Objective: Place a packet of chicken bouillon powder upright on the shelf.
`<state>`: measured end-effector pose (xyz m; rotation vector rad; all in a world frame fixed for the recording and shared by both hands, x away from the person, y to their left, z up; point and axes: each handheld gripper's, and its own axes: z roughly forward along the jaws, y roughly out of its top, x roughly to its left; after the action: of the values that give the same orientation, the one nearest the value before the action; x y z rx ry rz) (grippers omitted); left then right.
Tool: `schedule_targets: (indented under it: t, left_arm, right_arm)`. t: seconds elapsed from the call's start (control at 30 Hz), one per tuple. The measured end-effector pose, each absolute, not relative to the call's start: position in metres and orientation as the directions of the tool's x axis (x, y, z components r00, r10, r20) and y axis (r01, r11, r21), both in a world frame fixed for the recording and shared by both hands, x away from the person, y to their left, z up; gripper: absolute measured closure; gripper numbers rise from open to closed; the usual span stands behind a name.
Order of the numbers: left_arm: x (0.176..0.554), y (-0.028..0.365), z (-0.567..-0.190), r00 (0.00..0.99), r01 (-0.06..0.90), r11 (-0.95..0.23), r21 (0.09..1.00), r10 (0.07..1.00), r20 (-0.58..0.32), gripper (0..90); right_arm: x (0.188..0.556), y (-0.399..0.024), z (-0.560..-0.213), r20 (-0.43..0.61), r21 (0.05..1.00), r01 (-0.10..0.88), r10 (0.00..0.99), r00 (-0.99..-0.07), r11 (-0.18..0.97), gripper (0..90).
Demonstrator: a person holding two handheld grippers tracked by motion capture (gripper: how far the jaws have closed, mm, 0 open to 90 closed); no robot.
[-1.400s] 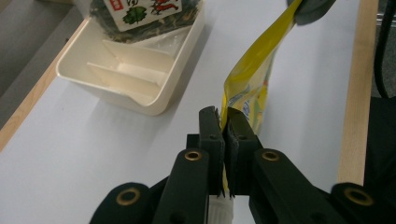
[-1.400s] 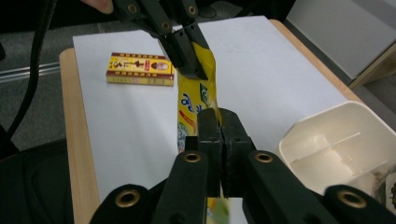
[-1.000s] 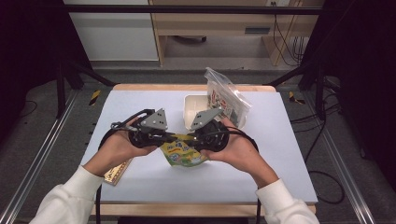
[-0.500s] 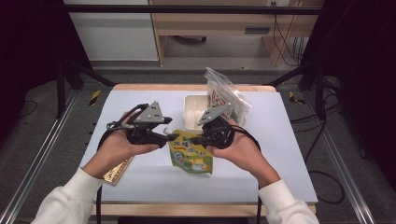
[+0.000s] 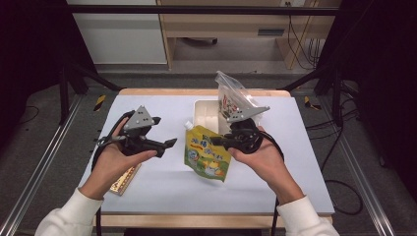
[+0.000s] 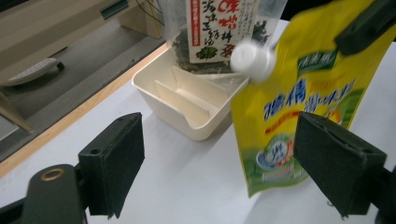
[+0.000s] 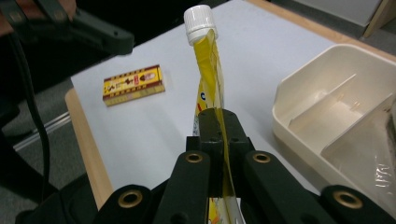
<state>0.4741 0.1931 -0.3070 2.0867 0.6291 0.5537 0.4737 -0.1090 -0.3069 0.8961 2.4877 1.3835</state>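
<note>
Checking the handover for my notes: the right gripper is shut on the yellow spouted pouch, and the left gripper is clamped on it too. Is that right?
Not quite. The right gripper is shut on the yellow spouted pouch, but the left gripper is not clamped on it: its jaws have just been opening and stand apart from the pouch with nothing between them, as the high view shows.

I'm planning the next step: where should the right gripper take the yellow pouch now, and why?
Probably toward the white divided tray: the right gripper alone pinches the yellow pouch by its edge, the left gripper has just opened clear of it, and the tray's near compartments look free.
</note>
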Motion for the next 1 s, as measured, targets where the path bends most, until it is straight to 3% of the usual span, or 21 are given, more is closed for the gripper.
schedule_targets:
  t: [0.4,1.0]
  left_arm:
    - [0.466,0.222,-0.352,0.715,0.332,-0.425,0.842,0.696,0.069,11.7]
    - [0.430,0.238,-0.421,0.657,0.381,-0.373,0.846,0.753,0.036,11.7]
  right_arm:
    - [0.474,-0.120,-0.285,0.216,0.877,0.439,0.654,-0.725,0.197,90.0]
    - [0.491,-0.117,-0.272,0.295,0.909,0.417,0.749,-0.593,-0.028,90.0]
